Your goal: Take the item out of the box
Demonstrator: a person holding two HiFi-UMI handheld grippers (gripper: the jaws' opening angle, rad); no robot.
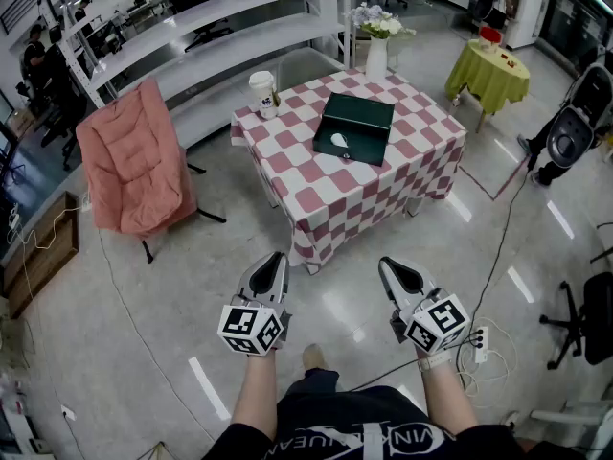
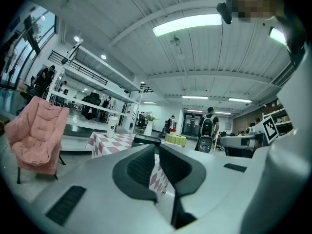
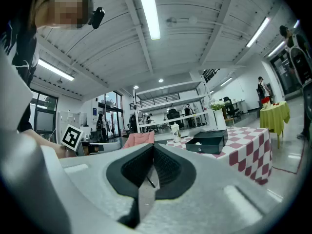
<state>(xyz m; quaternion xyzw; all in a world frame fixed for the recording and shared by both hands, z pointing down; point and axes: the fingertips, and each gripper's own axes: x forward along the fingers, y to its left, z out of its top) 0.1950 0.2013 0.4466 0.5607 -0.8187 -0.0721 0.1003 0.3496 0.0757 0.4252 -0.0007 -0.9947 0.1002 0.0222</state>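
A dark green box lies open on the table with the red-and-white check cloth. A small white item rests inside it. Both grippers hang low in front of the person, over the floor and well short of the table. The left gripper has its jaws together with nothing in them, and so does the right gripper. The left gripper view shows the left gripper pointing at the box. In the right gripper view the right gripper is aimed left of the box.
A paper cup and a white vase of flowers stand at the table's far side. A pink folding chair stands left of the table. A cable and a power strip lie on the floor at right, and an office chair stands further right.
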